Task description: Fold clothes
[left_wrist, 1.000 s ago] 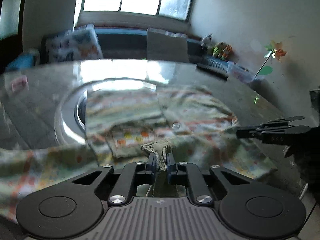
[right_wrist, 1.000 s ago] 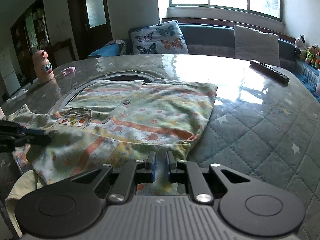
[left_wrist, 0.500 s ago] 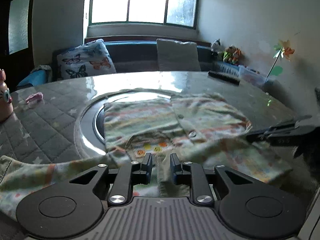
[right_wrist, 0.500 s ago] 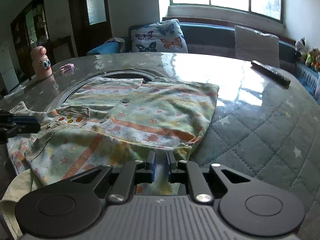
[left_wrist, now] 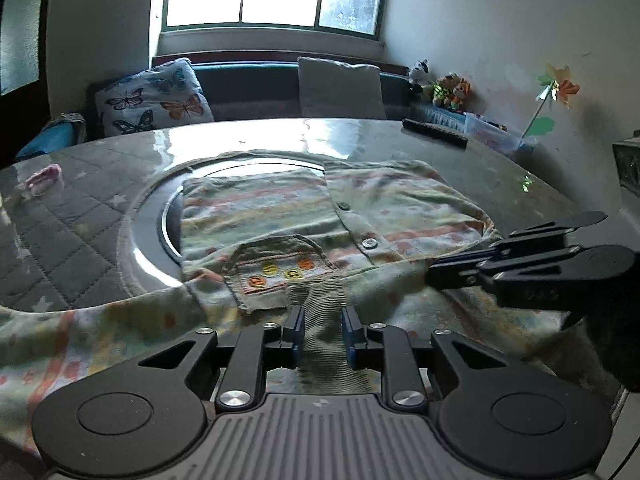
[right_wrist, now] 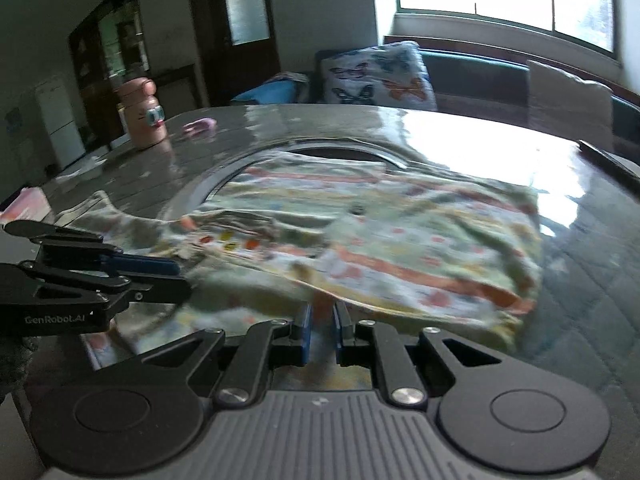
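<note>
Pink bottle [right_wrist: 143, 114] stands at far left of quilted table [left_wrist: 72, 216]; patterned shirt [left_wrist: 280, 216] lies spread over table centre, across the round inset, chest pocket up; left gripper [left_wrist: 322, 330] sits at shirt's near edge, jaws just been opening, ribbed cuff [left_wrist: 320, 320] lying slack between parted fingers; right gripper [right_wrist: 320, 330], fingers almost together, pinches a thin fold of near hem, fabric blurred there; remote control [left_wrist: 434, 131] rests at far right; butterfly cushion [left_wrist: 154, 98] on bench behind.
</note>
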The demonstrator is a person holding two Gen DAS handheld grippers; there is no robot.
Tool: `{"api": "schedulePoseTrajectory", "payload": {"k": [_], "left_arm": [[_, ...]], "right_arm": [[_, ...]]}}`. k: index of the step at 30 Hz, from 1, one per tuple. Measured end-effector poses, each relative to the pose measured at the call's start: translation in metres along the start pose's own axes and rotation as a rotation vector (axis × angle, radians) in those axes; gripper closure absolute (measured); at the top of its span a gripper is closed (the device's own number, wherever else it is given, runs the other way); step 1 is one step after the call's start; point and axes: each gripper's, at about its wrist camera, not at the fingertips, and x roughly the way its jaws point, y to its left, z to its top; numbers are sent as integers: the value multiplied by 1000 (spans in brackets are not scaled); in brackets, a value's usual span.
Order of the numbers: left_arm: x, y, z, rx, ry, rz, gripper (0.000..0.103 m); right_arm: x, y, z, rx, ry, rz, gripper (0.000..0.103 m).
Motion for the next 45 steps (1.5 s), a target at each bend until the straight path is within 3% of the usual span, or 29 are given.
{"api": "schedulePoseTrajectory", "payload": {"k": [6,17,26,31,37,45], "left_arm": [[-24,21,-3,-61,-34,66,79],[-64,76,-21,-192,-54,296,65],[-83,113,-38,-297,-61,483,58],[-92,136,-45,-376,-69,619,58],[-96,164,-45,-456,-85,712,59],[-94,199,-49,-562,-79,735,72]], "right_arm": [[10,27,4,-44,-1,56,92],[-4,72,-5,-181,22,159,91],[-8,81,-14,-208,35,175,90],[-9,80,-13,-203,34,179,90],[-13,79,-12,-199,32,181,90],[-19,77,-10,-183,21,179,90]]}}
